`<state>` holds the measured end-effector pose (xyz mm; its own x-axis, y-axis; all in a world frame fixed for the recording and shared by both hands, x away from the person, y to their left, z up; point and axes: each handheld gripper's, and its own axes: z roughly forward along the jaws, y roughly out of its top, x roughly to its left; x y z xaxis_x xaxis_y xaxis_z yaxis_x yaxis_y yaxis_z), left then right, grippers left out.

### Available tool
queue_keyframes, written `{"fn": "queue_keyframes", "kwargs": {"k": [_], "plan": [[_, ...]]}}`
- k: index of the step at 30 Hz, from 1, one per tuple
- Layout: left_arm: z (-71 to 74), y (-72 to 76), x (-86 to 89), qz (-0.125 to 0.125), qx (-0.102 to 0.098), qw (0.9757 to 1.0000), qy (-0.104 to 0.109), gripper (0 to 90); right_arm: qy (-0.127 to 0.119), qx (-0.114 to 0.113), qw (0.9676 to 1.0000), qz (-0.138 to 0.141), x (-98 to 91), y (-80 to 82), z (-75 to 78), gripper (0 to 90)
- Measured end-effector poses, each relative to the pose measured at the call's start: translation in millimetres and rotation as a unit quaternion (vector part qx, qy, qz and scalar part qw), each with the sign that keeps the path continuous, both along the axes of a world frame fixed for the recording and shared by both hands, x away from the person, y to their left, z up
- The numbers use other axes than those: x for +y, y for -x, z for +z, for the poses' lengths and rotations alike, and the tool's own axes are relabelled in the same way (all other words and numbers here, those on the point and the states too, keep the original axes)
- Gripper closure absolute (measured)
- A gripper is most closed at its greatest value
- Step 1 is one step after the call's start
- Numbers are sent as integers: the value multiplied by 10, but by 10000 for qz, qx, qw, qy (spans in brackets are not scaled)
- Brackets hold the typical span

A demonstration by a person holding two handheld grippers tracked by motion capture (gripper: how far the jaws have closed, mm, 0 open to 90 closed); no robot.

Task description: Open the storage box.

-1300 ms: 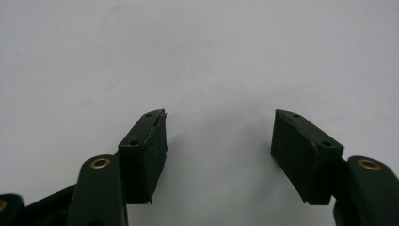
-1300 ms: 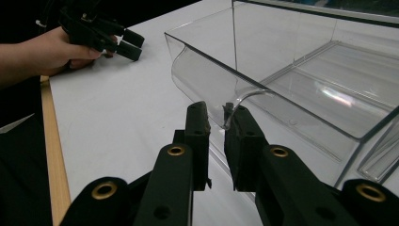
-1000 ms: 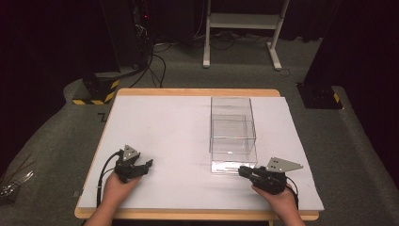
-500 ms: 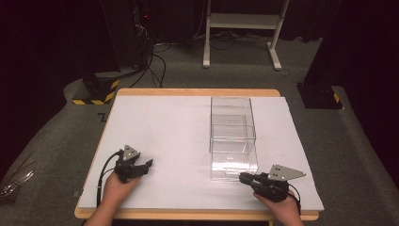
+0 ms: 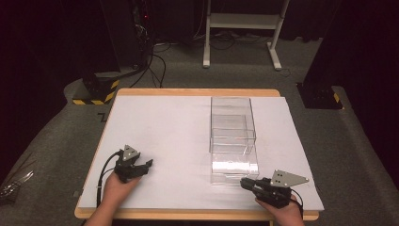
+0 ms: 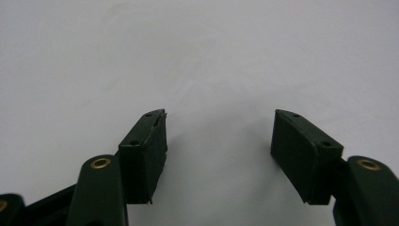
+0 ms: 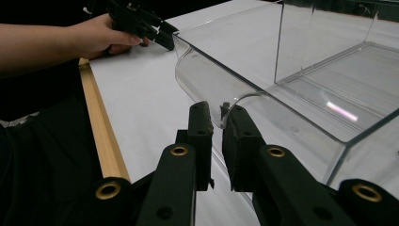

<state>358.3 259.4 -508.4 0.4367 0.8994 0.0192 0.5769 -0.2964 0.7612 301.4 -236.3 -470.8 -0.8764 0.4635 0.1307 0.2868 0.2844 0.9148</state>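
A: At the near right corner of the white table [image 5: 169,117], what is the right gripper [image 7: 215,123] doing?

B: Its jaws are drawn almost together on the curved front lip of the clear plastic box [image 5: 233,134]. In the right gripper view the thin edge of that lip passes into the narrow slot between the two pads. From the high view the same gripper [image 5: 248,182] lies low on the table, pointing left at the box's near right corner.

A: So it is gripping the box?

B: It looks clamped on the lip, yes; only a sliver of gap is left, and the plastic sits in it.

A: And the left gripper [image 6: 219,134]?

B: Jaws wide apart, with nothing between them but bare white tabletop. In the high view it [image 5: 147,165] rests near the front left of the table, well apart from the box.

A: Where does the box stand?

B: Right of centre on the table, long axis running away from the person, open front facing the near edge.
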Motion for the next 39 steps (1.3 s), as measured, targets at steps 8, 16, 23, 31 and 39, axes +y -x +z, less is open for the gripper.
{"fn": "queue_keyframes", "kwargs": {"k": [8, 16, 23, 31, 39], "plan": [[2, -5, 5, -9, 29, 10000, 19, 365, -72, -50, 9999, -68, -50, 83, 11, 848], [2, -7, 7, -8, 36, 10000, 27, 364, -83, -17, 9997, -237, -104, 87, -10, 825], [2, -7, 7, -13, 38, 10000, 28, 364, -55, -35, 9995, -301, -160, 74, -18, 841], [2, -7, 6, -4, 35, 10000, 30, 364, -237, -56, 9989, -394, -287, 76, -3, 832], [2, -8, 7, -12, 37, 10000, 27, 364, -372, -284, 9982, -379, -271, 127, 104, 822]]}}
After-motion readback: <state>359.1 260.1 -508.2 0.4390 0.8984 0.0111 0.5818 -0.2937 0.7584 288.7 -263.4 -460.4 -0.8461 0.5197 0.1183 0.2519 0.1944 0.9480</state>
